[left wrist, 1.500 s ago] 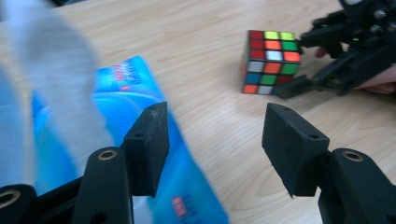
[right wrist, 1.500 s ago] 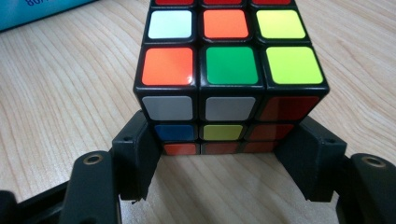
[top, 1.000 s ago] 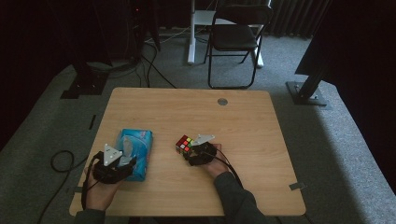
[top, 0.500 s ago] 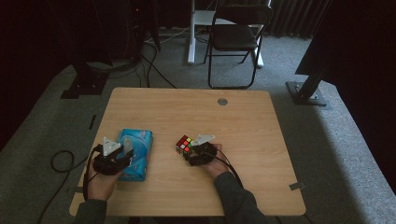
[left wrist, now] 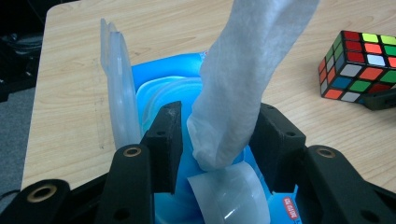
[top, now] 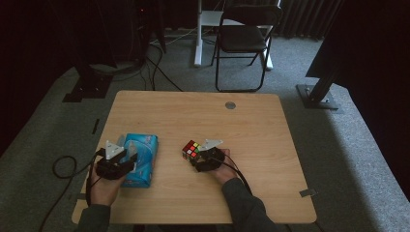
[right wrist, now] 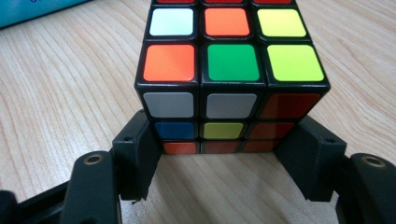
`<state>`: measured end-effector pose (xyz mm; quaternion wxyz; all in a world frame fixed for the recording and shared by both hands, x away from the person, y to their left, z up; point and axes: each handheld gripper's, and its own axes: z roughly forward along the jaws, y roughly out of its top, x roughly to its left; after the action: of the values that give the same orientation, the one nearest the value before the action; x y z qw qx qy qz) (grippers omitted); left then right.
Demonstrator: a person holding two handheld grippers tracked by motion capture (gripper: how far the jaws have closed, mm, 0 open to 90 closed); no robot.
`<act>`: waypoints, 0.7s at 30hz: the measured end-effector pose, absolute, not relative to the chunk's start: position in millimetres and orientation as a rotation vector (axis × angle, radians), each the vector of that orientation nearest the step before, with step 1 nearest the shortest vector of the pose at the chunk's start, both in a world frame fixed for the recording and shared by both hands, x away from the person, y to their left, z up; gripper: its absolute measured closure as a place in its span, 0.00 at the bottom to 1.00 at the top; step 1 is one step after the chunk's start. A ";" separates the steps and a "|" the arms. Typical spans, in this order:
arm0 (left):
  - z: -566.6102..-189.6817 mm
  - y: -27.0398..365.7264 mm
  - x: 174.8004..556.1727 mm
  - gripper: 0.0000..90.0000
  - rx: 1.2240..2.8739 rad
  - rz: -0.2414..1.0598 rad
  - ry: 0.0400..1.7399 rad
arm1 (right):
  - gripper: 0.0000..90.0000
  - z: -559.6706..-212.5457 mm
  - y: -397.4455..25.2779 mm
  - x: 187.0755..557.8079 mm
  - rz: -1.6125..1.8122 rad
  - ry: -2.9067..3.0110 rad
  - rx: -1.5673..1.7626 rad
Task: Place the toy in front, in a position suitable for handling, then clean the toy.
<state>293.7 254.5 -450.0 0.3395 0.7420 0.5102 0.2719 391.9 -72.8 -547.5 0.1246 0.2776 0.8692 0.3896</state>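
The left tongs (left wrist: pixel 212 135) stand spread around a white wipe (left wrist: pixel 243 88) that sticks halfway out of the blue wipe pack (top: pixel 140 157) on the counter (top: pixel 251 125). It still needs pulling free. The right tongs (right wrist: pixel 224 154) stand spread beside the puzzle cube (right wrist: pixel 224 74).

On the worktop (top: pixel 251 125) we find a wipes pack (top: pixel 140 159) near the front left edge and a puzzle cube (top: pixel 191 150) to its right, well apart from it. The left gripper (top: pixel 115 163) sits over the pack, with a wipe (left wrist: pixel 238 79) rising between its fingers (left wrist: pixel 164 140). The right gripper (top: pixel 208 158) lies just behind the cube, on the person's side. A folding chair (top: pixel 241 38) stands on the floor beyond the worktop.
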 end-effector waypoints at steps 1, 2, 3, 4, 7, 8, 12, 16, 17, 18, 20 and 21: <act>-450.0 254.5 293.7 0.61 1.932 0.708 1.328 | 0.37 -547.5 -72.8 391.9 1.136 2.533 0.809; -450.0 254.3 293.7 0.61 1.931 0.708 1.327 | 0.37 -547.6 -72.8 391.9 1.136 2.533 0.809; -450.0 253.9 293.8 0.61 1.931 0.708 1.327 | 0.37 -547.6 -72.8 391.9 1.137 2.533 0.810; -450.0 253.5 293.8 0.61 1.931 0.709 1.325 | 0.37 -547.5 -72.9 391.9 1.136 2.534 0.809; -450.5 253.0 294.8 0.61 1.931 0.709 1.326 | 0.37 -547.5 -72.8 391.9 1.135 2.533 0.808; -450.8 253.1 295.3 0.62 1.932 0.706 1.331 | 0.37 -547.5 -72.8 391.8 1.136 2.533 0.810; -451.4 253.4 296.8 0.67 1.932 0.704 1.339 | 0.37 -547.5 -73.0 392.0 1.139 2.535 0.809; -451.7 254.5 297.5 0.71 1.931 0.690 1.355 | 0.37 -547.5 -72.9 392.0 1.138 2.535 0.809; -452.3 254.6 297.6 0.72 1.931 0.690 1.355 | 0.37 -547.5 -72.9 391.9 1.137 2.534 0.809; -452.8 254.7 297.7 0.73 1.931 0.688 1.356 | 0.37 -547.5 -72.9 391.9 1.136 2.535 0.808; -453.7 254.8 298.0 0.74 1.931 0.679 1.360 | 0.37 -547.6 -73.0 392.0 1.137 2.535 0.807; -454.2 254.6 298.3 0.76 1.926 0.676 1.363 | 0.37 -547.6 -73.1 392.1 1.139 2.537 0.806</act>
<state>298.3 254.6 -454.2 0.3368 0.7390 0.5227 0.2593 392.1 -73.1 -547.6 0.1231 0.2762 0.8696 0.3904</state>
